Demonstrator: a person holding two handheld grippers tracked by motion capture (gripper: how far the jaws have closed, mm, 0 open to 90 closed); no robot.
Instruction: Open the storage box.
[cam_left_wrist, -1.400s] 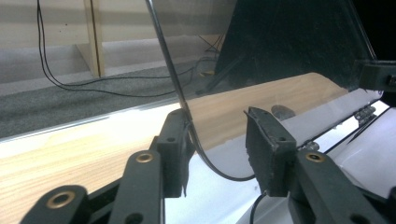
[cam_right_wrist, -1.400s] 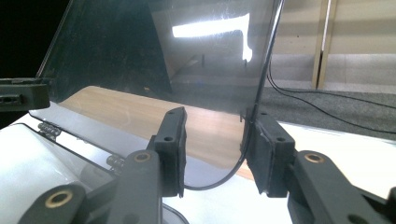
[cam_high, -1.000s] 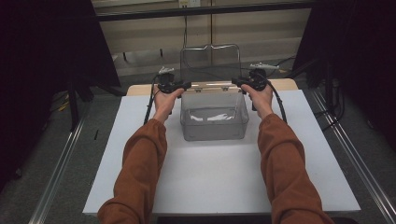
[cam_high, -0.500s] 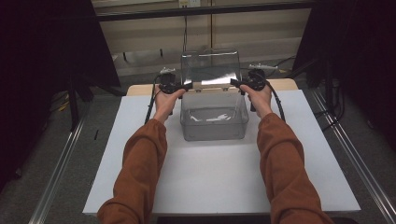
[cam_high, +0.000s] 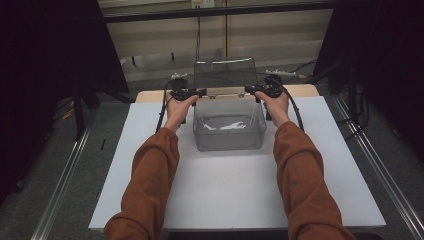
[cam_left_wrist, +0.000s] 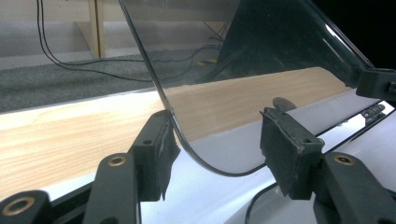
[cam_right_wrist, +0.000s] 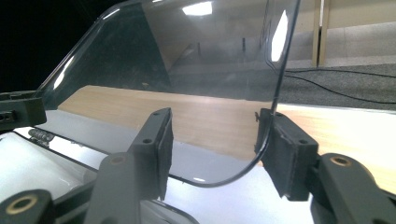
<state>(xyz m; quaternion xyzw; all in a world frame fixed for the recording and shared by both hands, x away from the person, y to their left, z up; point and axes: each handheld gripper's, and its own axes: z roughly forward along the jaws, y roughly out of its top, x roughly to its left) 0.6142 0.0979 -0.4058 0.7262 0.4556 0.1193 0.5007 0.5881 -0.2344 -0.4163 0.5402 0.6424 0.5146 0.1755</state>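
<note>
High view: a clear box (cam_high: 229, 131) sits on the white table (cam_high: 150, 190), its hinged lid (cam_high: 225, 74) upright behind it — swung back so the inside is reachable. The left gripper (cam_high: 186, 93) and right gripper (cam_high: 265, 90) flank the lid's lower corners.

Left gripper view: jaws have just been opening; the lid's rounded, transparent corner (cam_left_wrist: 205, 161) stands between them, touching one pad.

Right gripper view: likewise, jaws spread about the lid's other corner (cam_right_wrist: 243, 158).
</note>
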